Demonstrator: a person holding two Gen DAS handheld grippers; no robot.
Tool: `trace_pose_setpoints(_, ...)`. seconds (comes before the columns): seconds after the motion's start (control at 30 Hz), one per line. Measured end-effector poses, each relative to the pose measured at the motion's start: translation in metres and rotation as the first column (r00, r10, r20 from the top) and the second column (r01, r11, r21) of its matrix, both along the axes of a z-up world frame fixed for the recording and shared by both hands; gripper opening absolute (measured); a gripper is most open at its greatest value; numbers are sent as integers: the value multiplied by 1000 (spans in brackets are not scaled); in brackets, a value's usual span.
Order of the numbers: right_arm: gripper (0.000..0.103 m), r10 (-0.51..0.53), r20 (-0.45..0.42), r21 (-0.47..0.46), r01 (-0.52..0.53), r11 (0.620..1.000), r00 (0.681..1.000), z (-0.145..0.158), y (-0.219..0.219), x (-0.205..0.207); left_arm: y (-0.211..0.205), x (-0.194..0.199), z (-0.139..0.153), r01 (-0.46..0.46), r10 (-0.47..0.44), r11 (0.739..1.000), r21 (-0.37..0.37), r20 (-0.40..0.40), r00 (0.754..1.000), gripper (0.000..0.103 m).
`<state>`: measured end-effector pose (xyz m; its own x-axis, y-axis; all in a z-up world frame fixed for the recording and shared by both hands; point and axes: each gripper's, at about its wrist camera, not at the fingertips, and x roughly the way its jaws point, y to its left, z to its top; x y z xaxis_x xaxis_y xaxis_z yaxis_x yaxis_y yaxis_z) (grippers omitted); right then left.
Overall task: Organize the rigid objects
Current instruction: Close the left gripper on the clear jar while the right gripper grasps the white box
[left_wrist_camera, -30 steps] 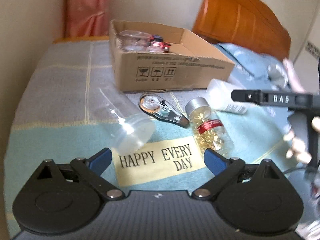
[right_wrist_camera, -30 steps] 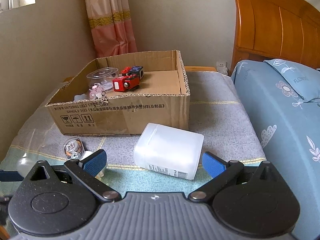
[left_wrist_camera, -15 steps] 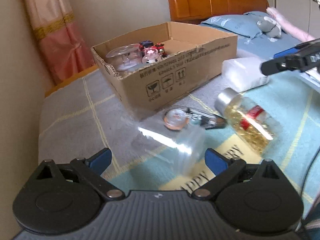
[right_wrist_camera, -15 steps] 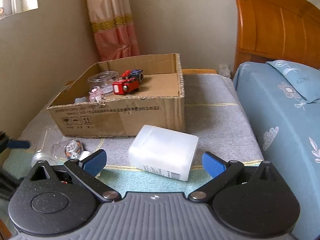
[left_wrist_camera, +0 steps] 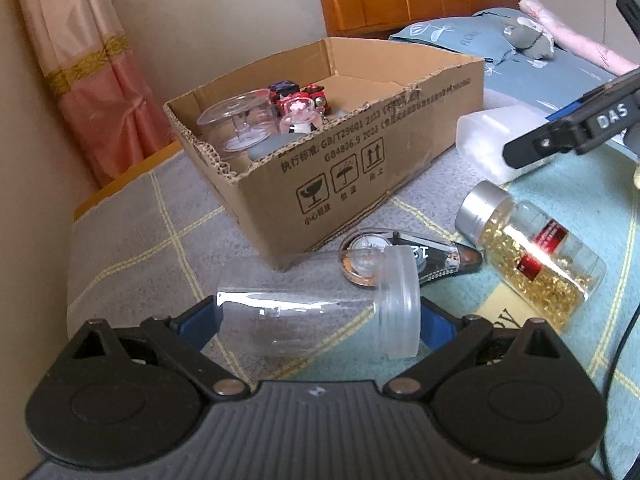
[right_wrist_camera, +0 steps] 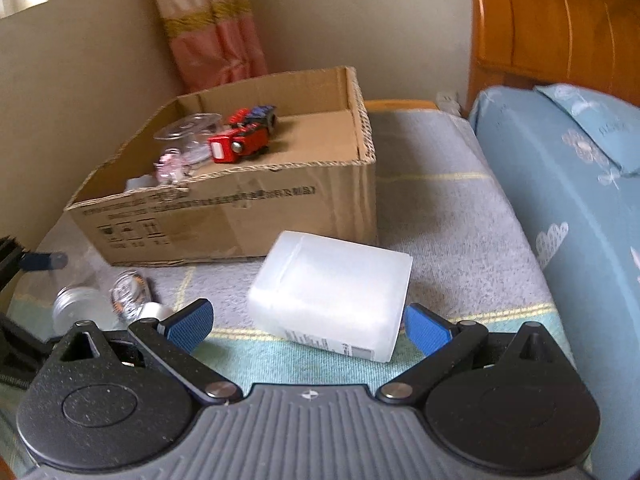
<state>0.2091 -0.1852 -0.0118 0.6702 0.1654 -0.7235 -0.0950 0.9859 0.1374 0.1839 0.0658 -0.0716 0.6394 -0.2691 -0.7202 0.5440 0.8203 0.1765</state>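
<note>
The clear plastic jar (left_wrist_camera: pixel 320 316) lies on its side between the blue pads of my left hand-held gripper (left_wrist_camera: pixel 316 320), whose jaws are spread around it; I cannot tell whether they touch it. Just ahead lie a correction tape dispenser (left_wrist_camera: pixel 416 260) and a capsule bottle (left_wrist_camera: pixel 532 252), and beyond them the cardboard box (left_wrist_camera: pixel 360 168). My right hand-held gripper (right_wrist_camera: pixel 308 320) is open, the frosted white container (right_wrist_camera: pixel 332 296) lying between its fingers on the bed (right_wrist_camera: pixel 460 240).
</note>
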Motion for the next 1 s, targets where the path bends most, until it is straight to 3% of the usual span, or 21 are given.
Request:
trace_pose_setpoints(0.6, 103, 0, -54, -159, -9, 987, 999, -12, 30, 41, 2, 5, 8, -44, 41, 998, -47, -69, 997, 98)
trace_pose_setpoints(0.7, 99, 4, -54, -190, -14, 982, 999, -13, 33, 43, 2, 7, 7, -56, 53, 998, -31, -78, 996, 95)
trace_pose_setpoints(0.8, 88, 7, -52, -228, -19, 973, 999, -13, 35, 43, 2, 8, 9, -63, 59, 997, -41, -90, 994, 93)
trace_pose_setpoints(1.0, 87, 59, -57, -245, -71, 967, 997, -12, 32, 40, 0, 5, 13, -61, 58, 998, -31, -91, 994, 93)
